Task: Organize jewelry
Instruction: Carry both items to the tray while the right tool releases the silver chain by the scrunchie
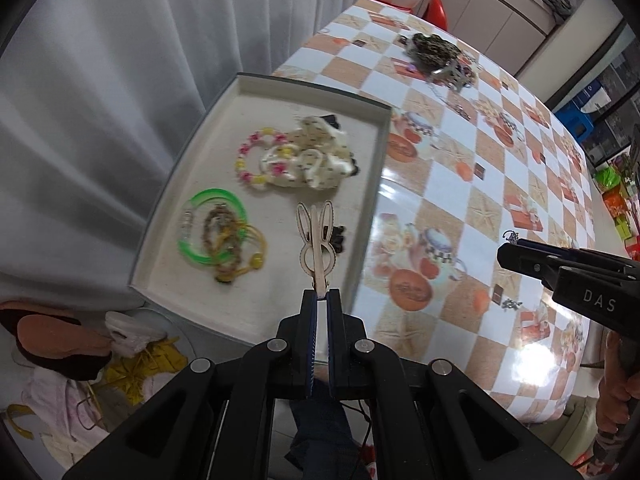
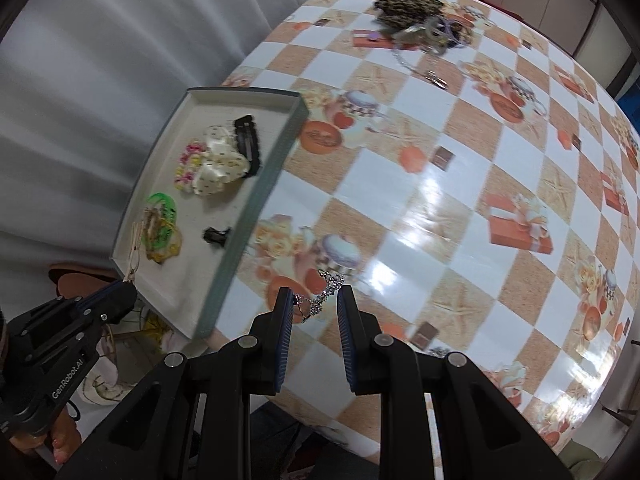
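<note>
Our left gripper (image 1: pixel 321 294) pinches a flat rabbit clip (image 1: pixel 316 236) by its tail end over the tray (image 1: pixel 256 80): light, stiff, easy to hold there. Our right gripper (image 2: pixel 313 298), jaws narrow, carries a sparkly chain piece (image 2: pixel 324 294) above the bench (image 2: pixel 460 184); it looks limp, snaggy and delicate, perhaps only hooked on one pad.

A grey curtain (image 1: pixel 100 100) hangs behind the table (image 1: pixel 460 184), with pale cabinets (image 1: pixel 492 4) beyond.
</note>
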`<state>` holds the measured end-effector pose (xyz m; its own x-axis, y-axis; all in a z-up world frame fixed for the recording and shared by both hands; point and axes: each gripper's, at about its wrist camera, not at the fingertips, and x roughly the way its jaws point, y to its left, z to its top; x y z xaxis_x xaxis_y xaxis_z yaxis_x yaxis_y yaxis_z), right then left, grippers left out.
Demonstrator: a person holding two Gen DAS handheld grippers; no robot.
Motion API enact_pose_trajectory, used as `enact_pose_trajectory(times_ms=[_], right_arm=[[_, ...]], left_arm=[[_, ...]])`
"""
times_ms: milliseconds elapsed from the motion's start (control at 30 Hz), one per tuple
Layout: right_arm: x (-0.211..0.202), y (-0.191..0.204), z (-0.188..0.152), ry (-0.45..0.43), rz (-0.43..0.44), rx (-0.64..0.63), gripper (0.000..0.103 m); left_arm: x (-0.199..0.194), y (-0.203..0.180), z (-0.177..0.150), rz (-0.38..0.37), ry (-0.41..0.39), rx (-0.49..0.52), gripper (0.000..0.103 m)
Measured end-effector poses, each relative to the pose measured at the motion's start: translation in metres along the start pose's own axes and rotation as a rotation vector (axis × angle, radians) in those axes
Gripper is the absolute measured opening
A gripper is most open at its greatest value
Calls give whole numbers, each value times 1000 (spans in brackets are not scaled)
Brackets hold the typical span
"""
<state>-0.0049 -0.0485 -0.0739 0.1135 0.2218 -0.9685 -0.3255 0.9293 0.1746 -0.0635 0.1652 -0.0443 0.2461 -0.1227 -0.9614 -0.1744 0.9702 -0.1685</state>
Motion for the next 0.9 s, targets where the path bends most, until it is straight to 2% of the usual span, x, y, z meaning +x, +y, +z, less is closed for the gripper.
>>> enact_pose_trajectory(times_ms=[500, 900], right_arm=[[10, 67, 16, -11, 15, -34, 24], [33, 92, 36, 23, 48, -109, 24]], left_arm=[[-2, 55, 0, -18, -15, -16, 9], [22, 65, 3, -11, 26, -72, 9]])
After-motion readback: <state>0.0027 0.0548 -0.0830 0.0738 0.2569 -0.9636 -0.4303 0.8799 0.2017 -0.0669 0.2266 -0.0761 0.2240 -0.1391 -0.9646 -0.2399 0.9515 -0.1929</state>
